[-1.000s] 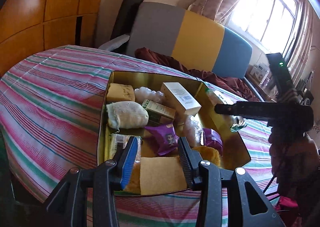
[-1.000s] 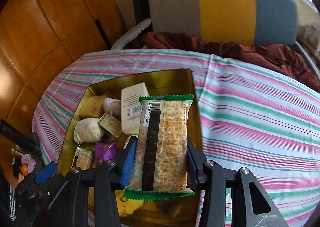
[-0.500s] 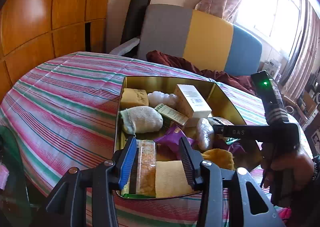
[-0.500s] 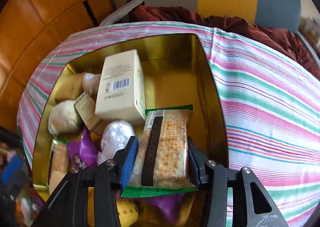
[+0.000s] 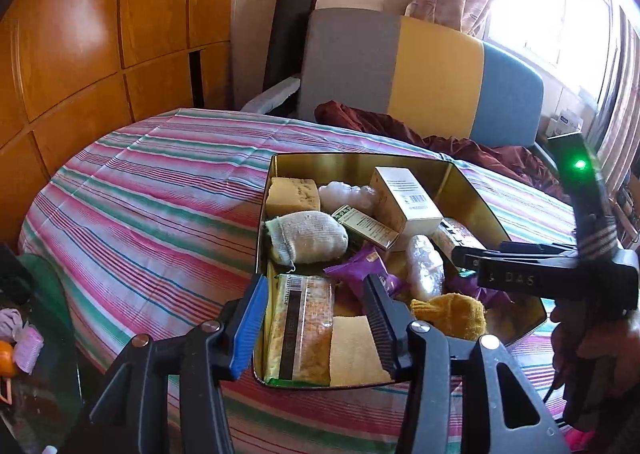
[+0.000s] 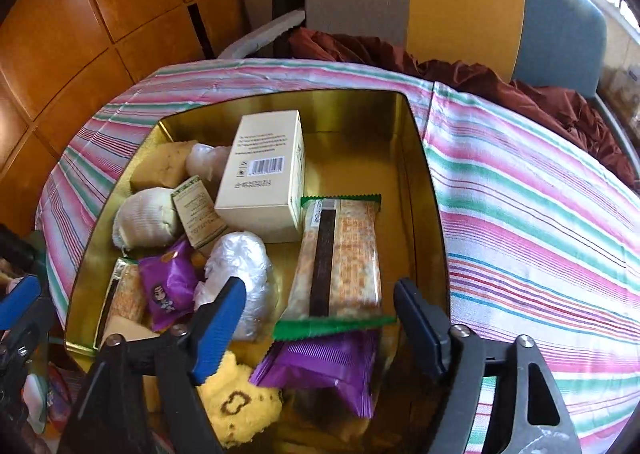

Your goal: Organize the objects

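A gold tin (image 6: 424, 190) sits on the striped tablecloth, holding several items. A green-edged cracker packet (image 6: 340, 254) lies flat along the tin's right wall. My right gripper (image 6: 318, 294) straddles the packet's near end. Its jaws are opening and the pads stand clear of the packet. My left gripper (image 5: 314, 286) hovers over the near-left corner of the tin (image 5: 360, 155), above a second cracker packet (image 5: 304, 326). Its jaws are opening too, with nothing gripped. Also in the tin are a cream box (image 6: 264, 174), a rolled white sock (image 5: 308, 234) and purple snack packs (image 6: 168, 290).
A chair (image 5: 436, 70) with a grey, yellow and blue back stands behind the table, with dark red cloth (image 5: 400, 130) on its seat. Wooden panels (image 5: 80, 34) line the left wall. A person's hand (image 5: 592, 342) holds the right tool. A green glass side table (image 5: 44, 294) sits at the lower left.
The right gripper came down into the tin with the cracker packet and let it go. The packet now lies on the tin floor. The left jaws have widened slightly.
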Tool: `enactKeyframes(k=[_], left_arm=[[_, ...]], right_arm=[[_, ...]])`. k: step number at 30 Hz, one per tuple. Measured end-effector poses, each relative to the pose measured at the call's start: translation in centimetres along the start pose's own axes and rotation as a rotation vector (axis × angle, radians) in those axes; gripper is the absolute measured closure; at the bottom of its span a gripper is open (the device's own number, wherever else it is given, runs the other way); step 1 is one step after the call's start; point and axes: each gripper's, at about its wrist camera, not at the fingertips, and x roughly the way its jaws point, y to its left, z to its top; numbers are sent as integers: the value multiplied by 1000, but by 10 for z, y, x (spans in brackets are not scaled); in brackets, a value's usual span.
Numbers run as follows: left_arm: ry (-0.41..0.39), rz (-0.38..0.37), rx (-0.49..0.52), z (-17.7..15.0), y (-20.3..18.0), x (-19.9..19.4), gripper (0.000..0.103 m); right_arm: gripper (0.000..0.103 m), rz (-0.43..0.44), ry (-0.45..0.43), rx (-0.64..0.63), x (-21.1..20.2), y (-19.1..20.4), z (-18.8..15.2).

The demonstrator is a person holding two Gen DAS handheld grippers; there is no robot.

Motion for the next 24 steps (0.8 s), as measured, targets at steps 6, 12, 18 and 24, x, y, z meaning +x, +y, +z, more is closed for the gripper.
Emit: enactKeyframes(k=[6,12,18,24], left_arm=[[-21,59,18,-2,-6,-8,49],[-105,114,17,-2,-15,-27,43],[-150,121,-17,0,-19,-39,43],[-139,97,-25,-1,-21,-38,43]], right_arm=[[18,-22,-57,12,-20,-1,-11],[17,-27,-115,33,-43,-5,-31],[16,-34,-161,24,-62,-2,-52],[16,-24,-160,10,-66,3,-66]])
